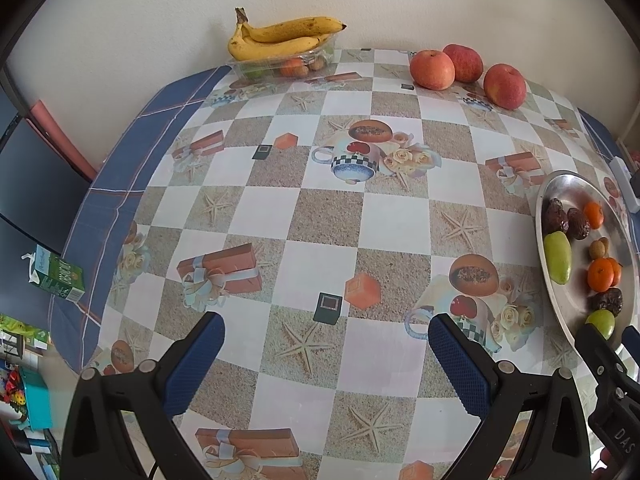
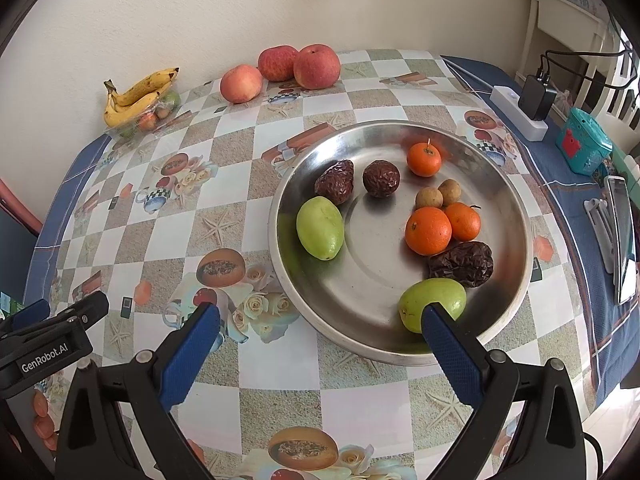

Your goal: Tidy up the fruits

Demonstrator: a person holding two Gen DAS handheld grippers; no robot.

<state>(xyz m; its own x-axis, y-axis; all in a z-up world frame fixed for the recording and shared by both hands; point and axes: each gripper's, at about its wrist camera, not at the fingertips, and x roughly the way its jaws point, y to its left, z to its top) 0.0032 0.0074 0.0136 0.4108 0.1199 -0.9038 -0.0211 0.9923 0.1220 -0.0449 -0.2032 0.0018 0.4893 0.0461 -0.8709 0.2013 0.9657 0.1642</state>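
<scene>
A metal plate (image 2: 360,332) holds two green fruits (image 2: 320,227), three oranges (image 2: 427,230), three dark wrinkled fruits (image 2: 335,182) and two small brown fruits (image 2: 429,197). Three red apples (image 2: 317,66) lie at the far table edge. Bananas (image 2: 136,96) rest on a clear tray (image 1: 280,65) of small fruits. My right gripper (image 2: 320,334) is open and empty, just in front of the plate's near rim. My left gripper (image 1: 326,344) is open and empty over bare tablecloth, left of the plate (image 1: 560,184).
A power strip with a charger (image 2: 528,108), a teal box (image 2: 582,146) and a phone (image 2: 622,236) lie on the table's right side. A green carton (image 1: 56,276) and clutter sit on the floor beyond the left table edge.
</scene>
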